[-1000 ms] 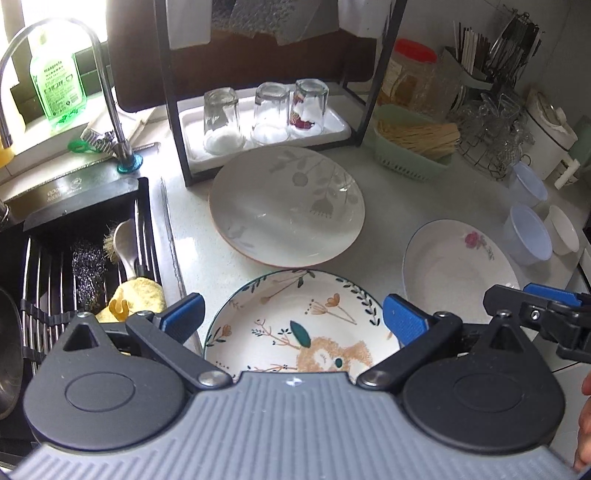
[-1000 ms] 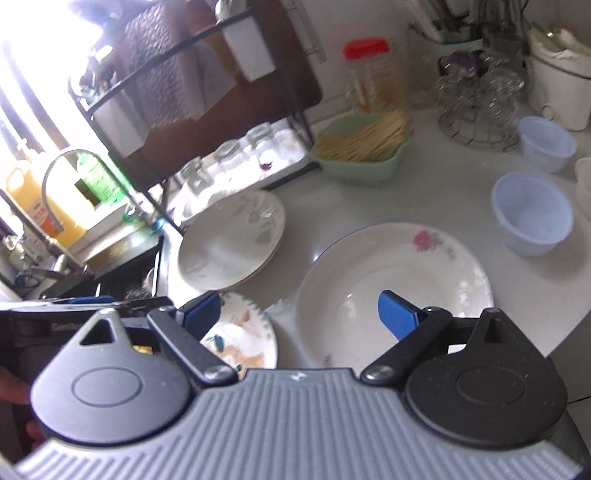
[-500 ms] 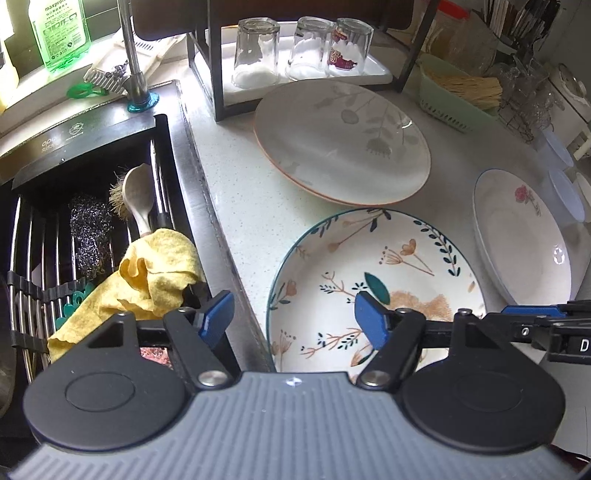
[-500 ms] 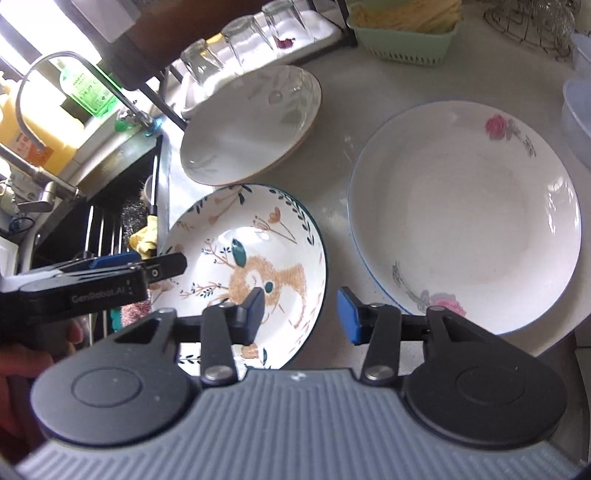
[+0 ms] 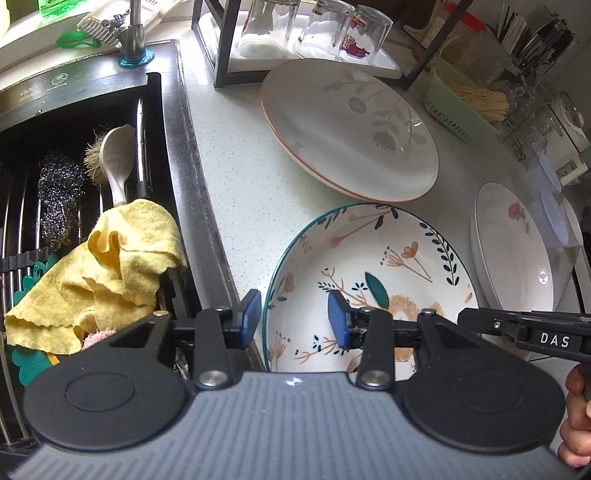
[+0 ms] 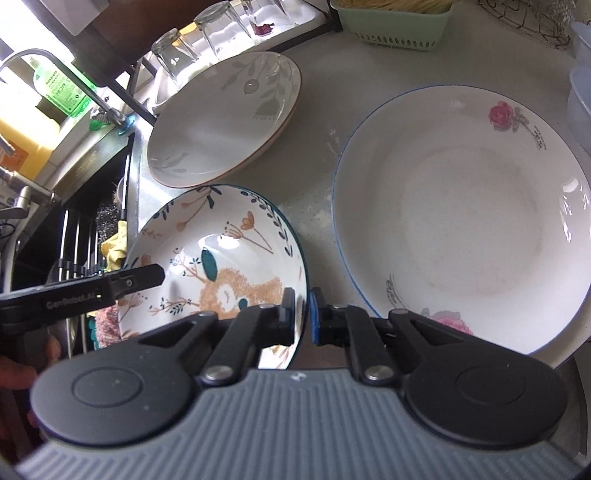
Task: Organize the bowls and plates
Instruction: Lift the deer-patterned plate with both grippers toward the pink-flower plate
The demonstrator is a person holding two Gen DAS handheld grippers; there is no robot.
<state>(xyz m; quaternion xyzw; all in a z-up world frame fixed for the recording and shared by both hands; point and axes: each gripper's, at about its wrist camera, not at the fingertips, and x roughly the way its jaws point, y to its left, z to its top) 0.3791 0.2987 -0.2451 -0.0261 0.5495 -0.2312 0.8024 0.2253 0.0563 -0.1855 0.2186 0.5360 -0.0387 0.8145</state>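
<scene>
Straddling the left rim of the deer-patterned plate (image 5: 369,273), the left gripper (image 5: 295,317) had one blue pad outside the rim, over the strip of counter (image 5: 236,177) beside the sink (image 5: 74,155), and the other pad over the plate's painted inside; its jaws were closing, the rim between them, and neither pad was pressing on it. On the opposite side, the right gripper (image 6: 303,314) had its pads clamped on the plate's right rim, one inside and one outside. That plate sat at the counter's front edge, just right of the sink. Behind it, toward the back of the counter, lay a grey leaf-patterned plate (image 5: 351,125) with an orange rim, close to the deer plate though I could not tell whether the two touched. To the right stood a white rose-printed plate (image 6: 461,221) with a thin blue rim, a narrow gap of counter separating it from the deer plate. Three upturned glasses (image 5: 314,29) sat on a white tray under a black rack at the back edge, and a green basket (image 5: 461,107) of sticks stood toward the back right corner. In the sink, a yellow cloth (image 5: 110,266) draped over the drying bars beside a steel scourer (image 5: 61,199) and a brush (image 5: 116,158).
</scene>
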